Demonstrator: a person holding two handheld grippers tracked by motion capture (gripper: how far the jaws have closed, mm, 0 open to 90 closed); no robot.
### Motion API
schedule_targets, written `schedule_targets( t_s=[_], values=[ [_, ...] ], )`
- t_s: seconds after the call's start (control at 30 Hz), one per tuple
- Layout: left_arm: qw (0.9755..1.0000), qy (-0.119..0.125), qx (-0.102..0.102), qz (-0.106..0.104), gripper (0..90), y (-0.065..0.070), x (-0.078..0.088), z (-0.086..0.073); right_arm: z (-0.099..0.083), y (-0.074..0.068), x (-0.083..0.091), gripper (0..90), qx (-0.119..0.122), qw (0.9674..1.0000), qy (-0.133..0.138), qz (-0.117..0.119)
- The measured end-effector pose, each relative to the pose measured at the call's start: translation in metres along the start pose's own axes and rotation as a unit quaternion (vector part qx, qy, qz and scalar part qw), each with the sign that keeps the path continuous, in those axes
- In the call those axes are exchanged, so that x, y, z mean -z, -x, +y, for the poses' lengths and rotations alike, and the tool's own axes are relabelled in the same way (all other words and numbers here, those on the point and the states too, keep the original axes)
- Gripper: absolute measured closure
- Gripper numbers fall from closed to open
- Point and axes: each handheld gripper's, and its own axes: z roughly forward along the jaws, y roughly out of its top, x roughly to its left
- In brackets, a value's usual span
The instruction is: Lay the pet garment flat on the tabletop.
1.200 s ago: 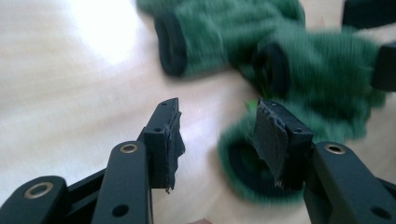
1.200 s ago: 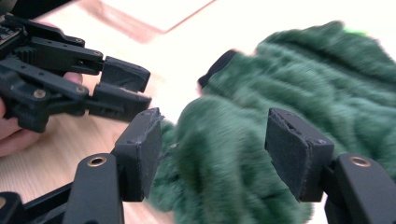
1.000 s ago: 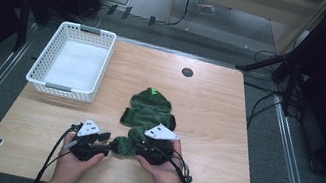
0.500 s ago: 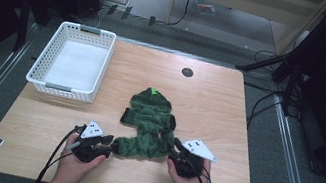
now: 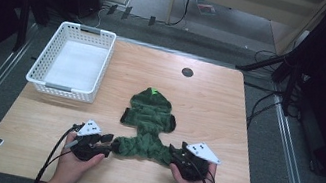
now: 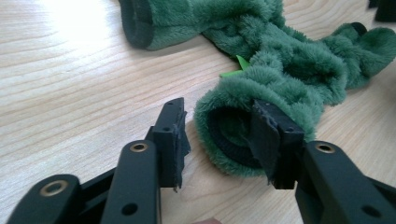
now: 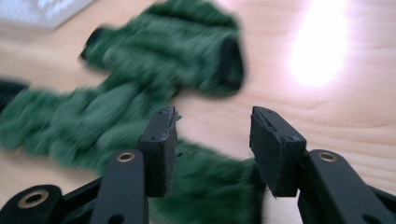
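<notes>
Green garment between level grippers

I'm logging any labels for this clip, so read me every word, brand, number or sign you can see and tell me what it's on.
No readable text in any view.
Bright green tag on the green fleece garment: too small to show any print.
White basket: no label visible.
Paper on the floor beyond the table: red and dark marks, too small and blurred to read.
</notes>
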Motion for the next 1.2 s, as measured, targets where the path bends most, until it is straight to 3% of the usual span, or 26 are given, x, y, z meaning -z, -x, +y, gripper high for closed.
schedule_targets(
  t_s=[0.13, 0.3, 0.37, 0.43, 0.53, 0.63, 0.7, 0.8, 0.87, 0.93, 0.97, 1.03, 1.1, 1.2],
  values=[
    [0.9995, -0.019, -0.016, 0.018, 76.7, 0.003, -0.002, 0.0, -0.008, -0.003, -0.011, 57.2, -0.001, 0.999, -0.04, 0.019],
    [0.9993, -0.024, 0.008, 0.026, 80.7, -0.003, -0.001, 0.003, -0.014, 0.0, -0.011, 59.0, -0.013, 0.9981, -0.056, 0.02],
    [0.9993, -0.019, 0.01, 0.029, 76.4, -0.006, 0.001, 0.004, -0.013, 0.002, -0.011, 57.8, -0.015, 0.9982, -0.054, 0.021],
    [0.9993, -0.01, 0.019, 0.032, 62.6, -0.01, 0.004, 0.005, -0.006, 0.003, -0.008, 55.9, -0.014, 0.999, -0.039, 0.015],
    [0.9992, 0.009, 0.035, 0.015, 50.2, -0.015, 0.01, 0.009, 0.015, 0.002, -0.006, 53.3, -0.016, 0.9996, -0.002, 0.024],
    [0.9983, 0.038, 0.043, 0.007, 47.7, -0.014, 0.016, 0.012, 0.04, -0.005, -0.013, 53.1, 0.0, 0.9996, 0.018, 0.023],
    [0.9984, 0.041, 0.04, 0.0, 47.2, -0.008, 0.014, 0.013, 0.06, -0.014, -0.029, 52.6, 0.017, 0.9994, 0.017, 0.025],
    [0.9994, 0.026, 0.022, -0.011, 46.4, 0.002, 0.007, 0.011, 0.08, -0.021, -0.065, 52.9, 0.011, 0.9996, -0.001, 0.027],
    [0.9996, 0.02, 0.012, -0.012, 46.6, 0.007, 0.004, 0.009, 0.087, -0.023, -0.093, 53.8, 0.012, 0.9995, -0.024, 0.017],
    [0.9999, 0.011, 0.0, 0.006, 55.6, 0.01, 0.001, 0.006, 0.089, -0.024, -0.116, 56.9, 0.017, 0.999, -0.04, 0.002],
    [1.0, 0.003, -0.003, 0.005, 58.1, 0.01, 0.0, 0.005, 0.088, -0.024, -0.126, 58.1, 0.027, 0.9989, -0.038, -0.009],
    [0.9998, -0.016, -0.006, 0.008, 65.7, 0.009, -0.003, 0.002, 0.083, -0.022, -0.14, 58.3, 0.04, 0.9978, -0.047, -0.024],
    [0.9998, -0.019, -0.009, 0.006, 71.8, 0.008, -0.002, 0.002, 0.079, -0.017, -0.147, 58.2, 0.026, 0.9982, -0.046, -0.029],
    [0.9993, -0.028, -0.015, 0.019, 81.1, 0.006, -0.001, 0.002, 0.079, -0.013, -0.151, 56.8, 0.02, 0.9982, -0.039, -0.042]
  ],
)
